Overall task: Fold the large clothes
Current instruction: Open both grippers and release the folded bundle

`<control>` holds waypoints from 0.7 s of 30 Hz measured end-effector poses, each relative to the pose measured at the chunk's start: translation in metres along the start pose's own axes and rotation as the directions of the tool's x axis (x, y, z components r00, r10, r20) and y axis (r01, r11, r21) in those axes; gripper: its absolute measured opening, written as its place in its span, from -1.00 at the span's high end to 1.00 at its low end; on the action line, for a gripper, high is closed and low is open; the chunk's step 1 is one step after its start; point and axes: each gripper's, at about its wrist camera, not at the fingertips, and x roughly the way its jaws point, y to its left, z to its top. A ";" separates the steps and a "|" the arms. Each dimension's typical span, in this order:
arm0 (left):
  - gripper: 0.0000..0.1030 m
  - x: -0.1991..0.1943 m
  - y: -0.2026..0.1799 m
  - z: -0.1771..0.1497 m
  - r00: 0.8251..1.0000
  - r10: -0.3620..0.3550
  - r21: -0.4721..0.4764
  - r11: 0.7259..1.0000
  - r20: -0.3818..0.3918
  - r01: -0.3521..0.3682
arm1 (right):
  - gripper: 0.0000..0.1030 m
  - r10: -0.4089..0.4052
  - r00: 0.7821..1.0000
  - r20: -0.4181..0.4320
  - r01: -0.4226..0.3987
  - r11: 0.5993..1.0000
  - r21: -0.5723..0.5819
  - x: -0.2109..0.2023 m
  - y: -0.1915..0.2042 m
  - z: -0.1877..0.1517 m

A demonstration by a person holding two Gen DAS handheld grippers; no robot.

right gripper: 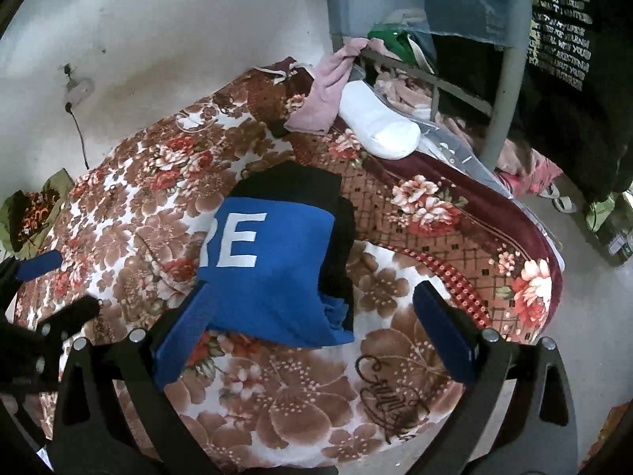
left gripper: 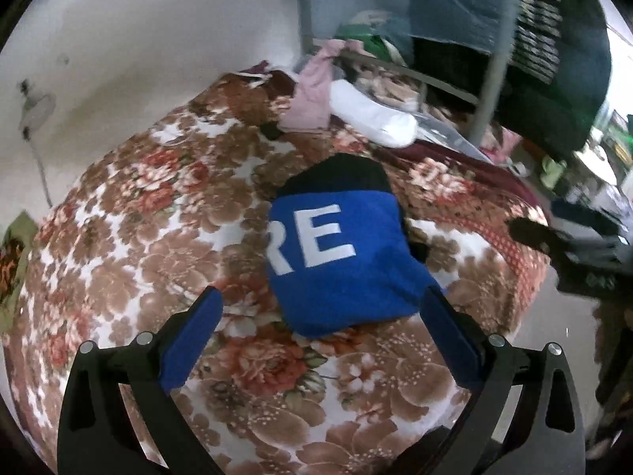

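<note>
Most of both views is taken up by the bed [left gripper: 130,213], spread with a floral blanket [right gripper: 300,388] in brown, red and white; a pale wall stands behind it and a metal bed frame [right gripper: 504,91] with hanging dark clothes rises at the far right; a heap of loose items, among them a pink cloth [left gripper: 312,95] and a white sock [right gripper: 379,118], lies at the far end of the bed, well apart from the work. Near the middle of the blanket sits the blue garment [left gripper: 336,261], with white letters "RE" showing on top and a black part at its far end; it is already gathered into a compact, roughly rectangular bundle, though its right edge in the right wrist view looks loose, with layers peeking out. The left claw [left gripper: 320,312] is spread wide and holds nothing, hovering just short of the bundle's near edge; the right claw [right gripper: 316,308] is likewise wide apart and empty, its left finger overlapping the bundle's near corner in view, contact uncertain. Judging from this, the folding looks nearly finished; what may remain is tidying that loose edge or setting the bundle aside.
</note>
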 end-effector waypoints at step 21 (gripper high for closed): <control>-0.89 0.003 0.020 0.001 0.997 -0.078 0.029 0.997 -0.025 0.078 | -0.91 0.030 1.000 0.004 -0.030 0.999 -0.024 -0.006 0.018 0.008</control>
